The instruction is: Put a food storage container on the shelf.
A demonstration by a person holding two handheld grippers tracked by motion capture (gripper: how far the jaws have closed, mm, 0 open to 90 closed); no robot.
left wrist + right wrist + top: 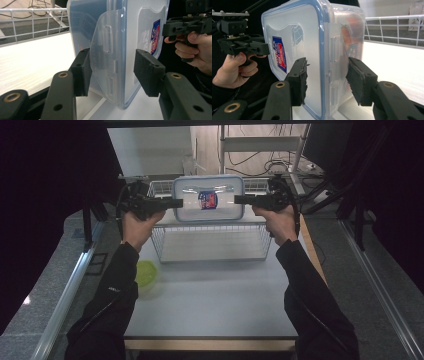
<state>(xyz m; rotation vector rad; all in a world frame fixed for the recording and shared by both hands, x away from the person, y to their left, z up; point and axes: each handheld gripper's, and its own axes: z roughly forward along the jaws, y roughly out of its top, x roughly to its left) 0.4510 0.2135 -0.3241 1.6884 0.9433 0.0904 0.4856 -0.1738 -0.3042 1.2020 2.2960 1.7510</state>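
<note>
A clear plastic container (220, 187) with a blue-rimmed lid and a blue and red sticker (208, 199) is turned on its edge, lid facing me, over the far part of a white wire basket (215, 260). My left gripper (181, 202) clamps its left side and my right gripper (236, 199) its right side. In the left gripper view the pads (147, 72) straddle the latch flap of the container (130, 30). In the right gripper view the pads (299, 80) press on the lid and base of the container (294, 37).
The basket stands at the back of a white table (215, 305). A green bowl (146, 272) sits near the table's left edge beside my left sleeve. A metal rack with cables (260, 142) stands behind the basket. Dark curtains close off both sides.
</note>
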